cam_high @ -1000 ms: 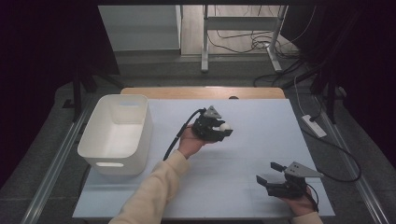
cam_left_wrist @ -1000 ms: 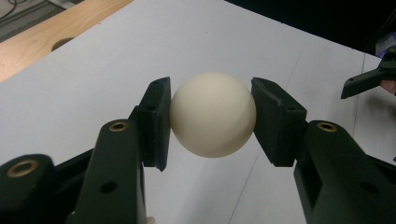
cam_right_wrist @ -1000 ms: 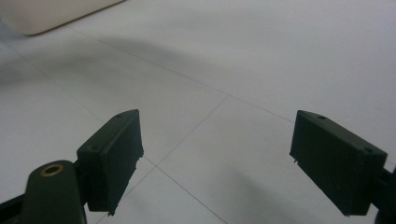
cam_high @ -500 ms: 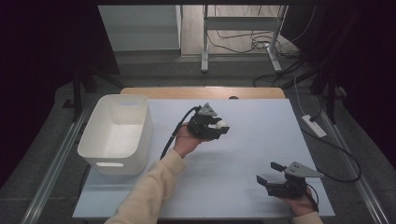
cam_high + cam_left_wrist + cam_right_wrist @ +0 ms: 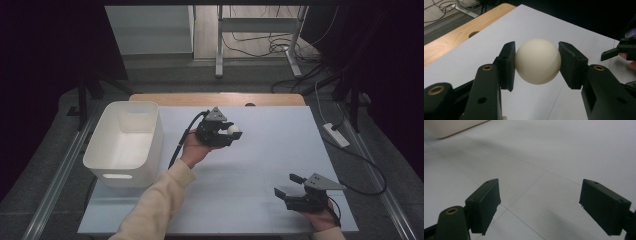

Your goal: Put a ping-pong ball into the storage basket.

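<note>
A cream-white ball (image 5: 538, 61) sits clamped between the two black jaws of my left gripper (image 5: 537, 65). In the high view that left gripper (image 5: 231, 133) hangs above the middle of the white table, with the ball (image 5: 234, 130) at its tip, right of the white bin (image 5: 125, 142). My right gripper (image 5: 287, 186) rests low near the table's front right corner, jaws wide apart. In the right gripper view the right gripper (image 5: 540, 205) has nothing but bare tabletop between its pads.
The white bin stands open at the table's left side. A wooden strip (image 5: 220, 99) runs along the far edge. A white power strip (image 5: 336, 134) lies on the floor to the right. Cables and desk legs are behind the table.
My left gripper has risen a little and drifted away from the front edge with the ball in it. The right gripper has stayed in place.
</note>
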The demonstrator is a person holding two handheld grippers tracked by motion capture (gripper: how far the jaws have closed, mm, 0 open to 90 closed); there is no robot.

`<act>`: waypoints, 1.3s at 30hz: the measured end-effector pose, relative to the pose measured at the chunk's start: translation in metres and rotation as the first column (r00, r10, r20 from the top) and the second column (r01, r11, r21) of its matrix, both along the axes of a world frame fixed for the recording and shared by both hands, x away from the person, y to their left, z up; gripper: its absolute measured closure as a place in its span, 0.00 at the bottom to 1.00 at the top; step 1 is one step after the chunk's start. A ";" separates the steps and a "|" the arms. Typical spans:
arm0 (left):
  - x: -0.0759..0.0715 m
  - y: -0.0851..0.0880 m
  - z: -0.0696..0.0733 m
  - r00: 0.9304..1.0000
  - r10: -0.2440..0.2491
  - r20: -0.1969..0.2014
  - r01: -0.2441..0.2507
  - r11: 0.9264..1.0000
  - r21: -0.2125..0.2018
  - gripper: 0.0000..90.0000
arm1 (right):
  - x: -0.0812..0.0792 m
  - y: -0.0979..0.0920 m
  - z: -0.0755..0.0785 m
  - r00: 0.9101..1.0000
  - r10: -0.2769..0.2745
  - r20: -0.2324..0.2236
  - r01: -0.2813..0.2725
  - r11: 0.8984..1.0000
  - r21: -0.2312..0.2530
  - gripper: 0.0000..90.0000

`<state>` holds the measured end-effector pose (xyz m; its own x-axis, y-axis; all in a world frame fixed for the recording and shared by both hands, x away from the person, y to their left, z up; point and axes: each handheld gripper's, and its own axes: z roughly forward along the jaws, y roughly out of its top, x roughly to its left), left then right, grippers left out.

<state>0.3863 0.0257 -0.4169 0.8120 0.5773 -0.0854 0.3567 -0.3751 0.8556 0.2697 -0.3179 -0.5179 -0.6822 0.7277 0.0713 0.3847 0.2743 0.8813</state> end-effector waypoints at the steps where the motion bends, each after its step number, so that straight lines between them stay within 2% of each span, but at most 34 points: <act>1: 0.000 0.000 0.000 1.000 0.000 0.000 0.000 1.000 0.000 0.57 | 0.000 0.000 0.000 1.000 0.000 0.000 0.000 1.000 0.000 0.19; 20: -0.011 0.014 0.018 0.999 0.013 0.045 -0.012 1.000 -0.022 0.57 | 0.000 0.000 0.000 1.000 -0.001 0.001 0.001 1.000 0.002 0.19; 39: -0.018 0.028 0.029 0.998 0.027 0.065 -0.024 0.999 -0.040 0.57 | 0.000 0.001 0.000 1.000 -0.001 0.001 0.001 1.000 -0.002 0.19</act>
<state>0.3683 0.0540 -0.3879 0.8015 0.5954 -0.0556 0.3084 -0.3319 0.8915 0.2694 -0.3168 -0.5179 -0.6815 0.7286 0.0686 0.3837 0.2759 0.8813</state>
